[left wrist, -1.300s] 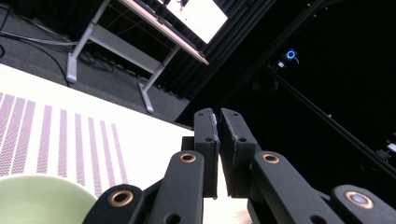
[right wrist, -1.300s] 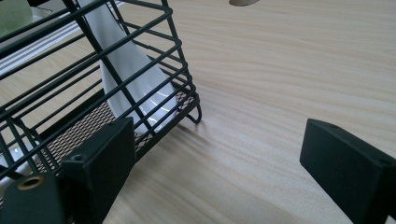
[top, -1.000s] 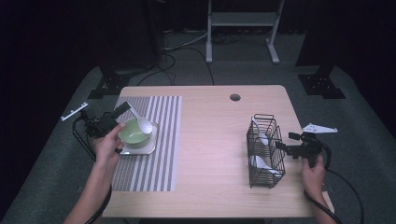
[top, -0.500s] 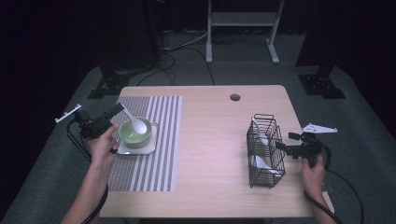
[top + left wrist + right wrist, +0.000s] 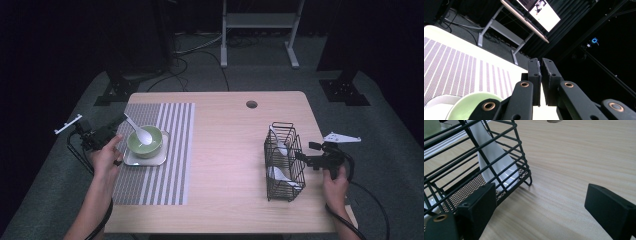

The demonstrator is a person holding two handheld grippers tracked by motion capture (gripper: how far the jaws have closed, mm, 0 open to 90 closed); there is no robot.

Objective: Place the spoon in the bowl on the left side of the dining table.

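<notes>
My left gripper (image 5: 120,122) is shut on the handle of a white spoon (image 5: 140,132) at the left edge of the table. The spoon's scoop rests inside a green bowl (image 5: 152,146), which stands on a small white square plate (image 5: 131,160). In the left gripper view the jaws (image 5: 541,63) are pressed together above the bowl's rim (image 5: 471,102), with a thin pale sliver between them. My right gripper (image 5: 303,158) stands open just right of a black wire basket (image 5: 283,192). Nothing but bare table lies between its jaws (image 5: 544,207).
The bowl and plate sit on a grey striped mat (image 5: 165,170) at the table's left. The basket (image 5: 466,192) holds white spoons (image 5: 496,162) leaning inside it. A round cable hole (image 5: 251,104) is in the tabletop at the back. Bare wood lies between mat and basket.
My left hand and gripper have drawn a little to the left and down, bringing the spoon along, with its scoop now low in the bowl. The right gripper has stayed put.
</notes>
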